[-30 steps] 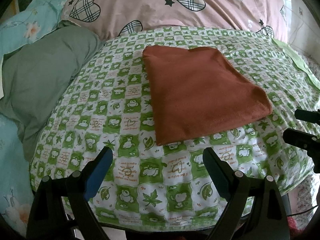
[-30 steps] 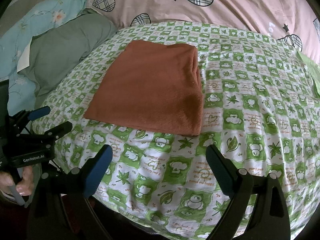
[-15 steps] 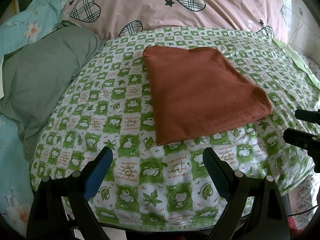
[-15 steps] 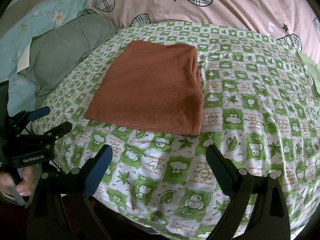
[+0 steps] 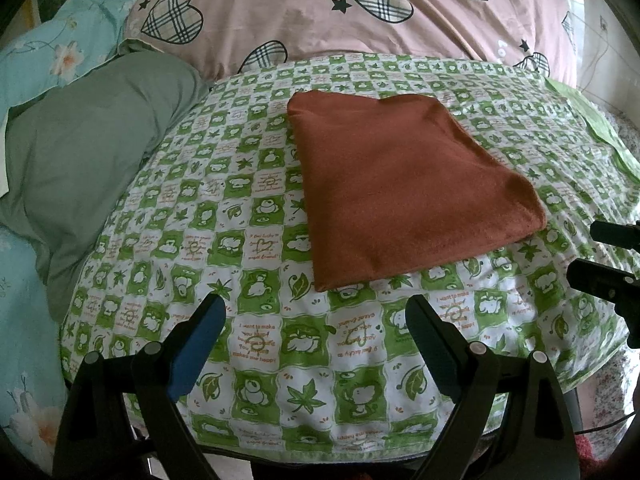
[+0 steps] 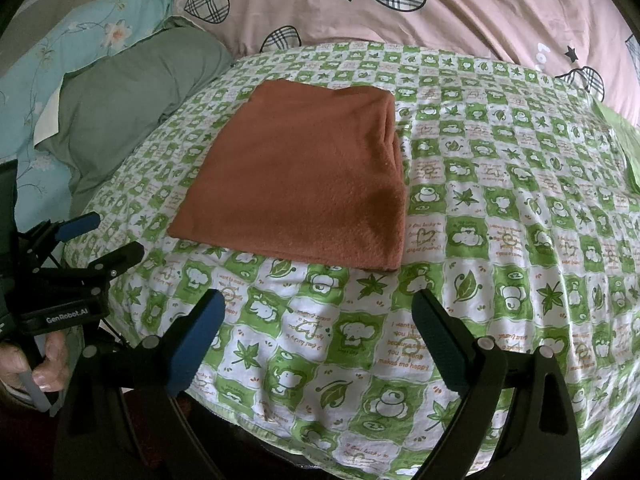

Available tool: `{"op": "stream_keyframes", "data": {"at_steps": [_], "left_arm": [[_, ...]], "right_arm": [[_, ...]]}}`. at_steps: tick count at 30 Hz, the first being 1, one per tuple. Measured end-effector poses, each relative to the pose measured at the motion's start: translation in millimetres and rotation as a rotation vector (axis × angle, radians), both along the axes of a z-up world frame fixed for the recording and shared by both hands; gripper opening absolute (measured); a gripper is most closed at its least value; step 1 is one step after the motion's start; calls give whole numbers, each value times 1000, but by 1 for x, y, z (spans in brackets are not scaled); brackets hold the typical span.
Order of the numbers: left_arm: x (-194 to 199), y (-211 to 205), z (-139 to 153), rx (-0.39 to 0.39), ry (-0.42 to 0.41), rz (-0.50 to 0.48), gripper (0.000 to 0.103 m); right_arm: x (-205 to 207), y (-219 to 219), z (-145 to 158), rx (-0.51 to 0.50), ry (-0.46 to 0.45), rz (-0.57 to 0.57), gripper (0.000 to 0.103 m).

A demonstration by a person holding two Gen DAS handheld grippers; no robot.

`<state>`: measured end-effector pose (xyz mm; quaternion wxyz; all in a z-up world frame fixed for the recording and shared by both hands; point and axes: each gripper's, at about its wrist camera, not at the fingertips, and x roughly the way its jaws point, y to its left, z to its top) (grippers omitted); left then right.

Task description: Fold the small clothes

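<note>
A rust-orange cloth (image 5: 404, 188) lies folded into a flat rectangle on the green and white checked sheet (image 5: 256, 240); it also shows in the right wrist view (image 6: 308, 184). My left gripper (image 5: 316, 316) is open and empty, just short of the cloth's near edge. My right gripper (image 6: 318, 312) is open and empty, near the cloth's near right corner. The left gripper also shows at the left edge of the right wrist view (image 6: 104, 240). The right gripper shows at the right edge of the left wrist view (image 5: 596, 256).
A pink quilt with plaid hearts (image 5: 360, 12) lies behind the sheet. A grey-green pillow (image 5: 80, 152) and a light blue floral pillow (image 5: 52, 52) lie to the left. A light green cloth (image 5: 600, 128) lies at the far right.
</note>
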<state>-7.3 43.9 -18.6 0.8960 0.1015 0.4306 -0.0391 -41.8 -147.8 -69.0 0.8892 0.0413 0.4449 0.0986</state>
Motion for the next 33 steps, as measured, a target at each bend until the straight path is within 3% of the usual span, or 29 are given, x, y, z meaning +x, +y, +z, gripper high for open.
{"op": "stream_keyframes", "data": {"at_steps": [33], "left_arm": [[22, -3, -1, -32, 12, 8, 92]], "right_arm": [[19, 1, 5, 1, -9, 16, 95]]}}
